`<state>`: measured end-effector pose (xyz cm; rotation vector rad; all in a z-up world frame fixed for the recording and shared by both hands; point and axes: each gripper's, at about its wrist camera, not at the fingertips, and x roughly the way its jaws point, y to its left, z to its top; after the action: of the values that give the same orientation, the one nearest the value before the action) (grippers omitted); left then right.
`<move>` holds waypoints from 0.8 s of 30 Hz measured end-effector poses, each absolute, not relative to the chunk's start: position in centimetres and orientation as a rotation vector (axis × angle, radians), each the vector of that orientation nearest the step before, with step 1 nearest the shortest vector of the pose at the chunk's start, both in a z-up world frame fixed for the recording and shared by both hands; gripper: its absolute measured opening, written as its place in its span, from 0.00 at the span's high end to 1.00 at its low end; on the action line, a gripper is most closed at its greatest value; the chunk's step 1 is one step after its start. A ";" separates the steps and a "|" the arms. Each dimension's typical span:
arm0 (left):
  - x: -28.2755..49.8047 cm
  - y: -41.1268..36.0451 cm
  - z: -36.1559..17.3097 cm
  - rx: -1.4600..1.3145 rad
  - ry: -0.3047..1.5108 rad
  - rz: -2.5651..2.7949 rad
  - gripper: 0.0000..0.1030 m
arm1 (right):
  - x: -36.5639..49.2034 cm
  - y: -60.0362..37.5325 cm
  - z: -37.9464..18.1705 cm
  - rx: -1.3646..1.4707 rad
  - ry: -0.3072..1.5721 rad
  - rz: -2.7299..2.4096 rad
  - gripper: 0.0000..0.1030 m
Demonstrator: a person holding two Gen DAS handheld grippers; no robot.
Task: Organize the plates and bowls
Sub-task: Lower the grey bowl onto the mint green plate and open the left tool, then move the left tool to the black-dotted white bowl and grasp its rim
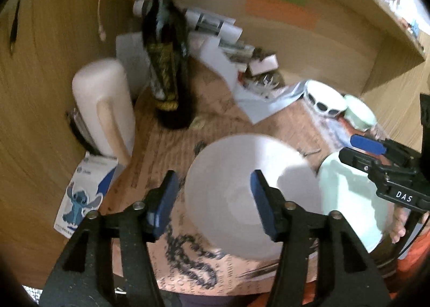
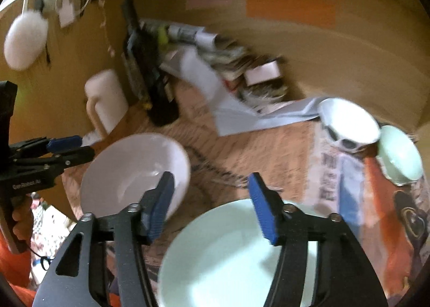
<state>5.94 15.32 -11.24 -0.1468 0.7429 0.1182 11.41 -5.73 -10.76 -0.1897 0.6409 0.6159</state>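
A white bowl [image 1: 236, 188] sits on the newspaper-covered table; it also shows in the right wrist view [image 2: 129, 172]. My left gripper [image 1: 215, 199] is open, its jaws straddling the bowl's near left rim. A pale green plate [image 2: 228, 256] lies in front of my right gripper [image 2: 212, 204], which is open just above its far rim; the plate shows at the right in the left wrist view [image 1: 349, 194]. A white bowl with dark spots [image 2: 349, 124] and a small pale green bowl [image 2: 400, 156] stand at the back right.
A dark bottle [image 1: 166, 65] and a white jug [image 1: 107, 108] stand at the back left. Papers and magazines [image 1: 231, 54] are piled at the back against the wooden wall. A Stitch-printed box [image 1: 83, 194] lies at the left.
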 end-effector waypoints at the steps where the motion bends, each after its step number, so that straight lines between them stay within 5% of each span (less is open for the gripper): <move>1: 6.1 15.0 -10.6 -0.147 0.726 0.116 0.33 | 11.5 -6.6 -10.2 -0.176 0.616 0.599 0.37; 5: 7.0 13.1 -8.3 -0.119 0.659 0.100 0.24 | 12.2 -9.5 -8.5 -0.132 0.564 0.555 0.37; 10: 9.1 10.4 -6.5 -0.072 0.618 0.072 0.23 | 13.3 -12.7 -7.3 -0.094 0.519 0.494 0.28; 24: 20.2 4.6 -7.5 -0.082 0.757 -0.053 0.22 | 18.7 -18.8 -6.3 -0.018 0.505 0.363 0.28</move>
<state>20.25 4.62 -7.54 -0.0825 0.7572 -0.0530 18.73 -18.78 -6.34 -0.0182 0.5054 0.3626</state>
